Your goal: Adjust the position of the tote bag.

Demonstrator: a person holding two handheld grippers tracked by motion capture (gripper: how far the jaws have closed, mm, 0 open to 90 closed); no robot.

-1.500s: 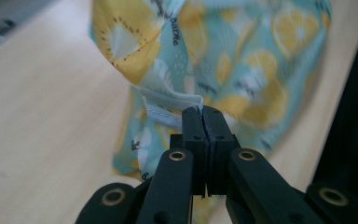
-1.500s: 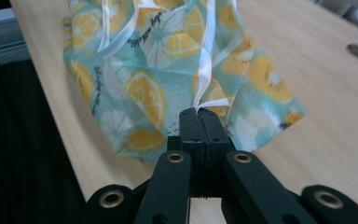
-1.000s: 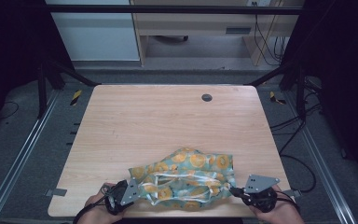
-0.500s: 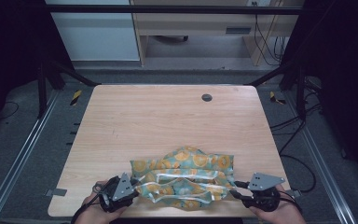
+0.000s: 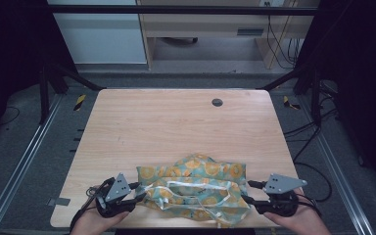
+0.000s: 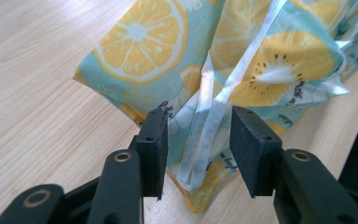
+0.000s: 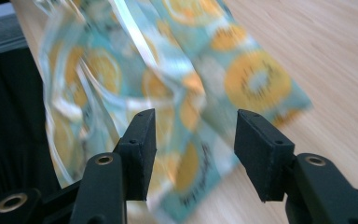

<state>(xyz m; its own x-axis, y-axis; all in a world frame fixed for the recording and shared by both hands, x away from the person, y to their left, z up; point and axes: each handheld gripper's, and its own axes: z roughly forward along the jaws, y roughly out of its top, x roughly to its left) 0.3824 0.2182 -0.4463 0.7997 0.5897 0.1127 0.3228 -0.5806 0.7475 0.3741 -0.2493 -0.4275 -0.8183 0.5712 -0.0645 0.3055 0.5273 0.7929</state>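
Fruit-print bag point(image 5: 196, 188) is lying crumpled at table point(image 5: 176, 127) edge, blurring in right gripper view; left gripper point(image 6: 198, 142) and right gripper point(image 7: 193, 144) are just opening, jaws apart, pads clear of it.

Your light wooden rectangular desk point(image 5: 142, 132) with rounded corners sits mid-frame in the high view, and most of its top is bare. A small round dark grommet point(image 5: 217, 102) is set into it in the upper middle. The crumpled teal cloth bag printed with orange citrus slices point(image 5: 196, 188), with white ribbon straps, lies on the desk by its lower edge, centre of the frame.
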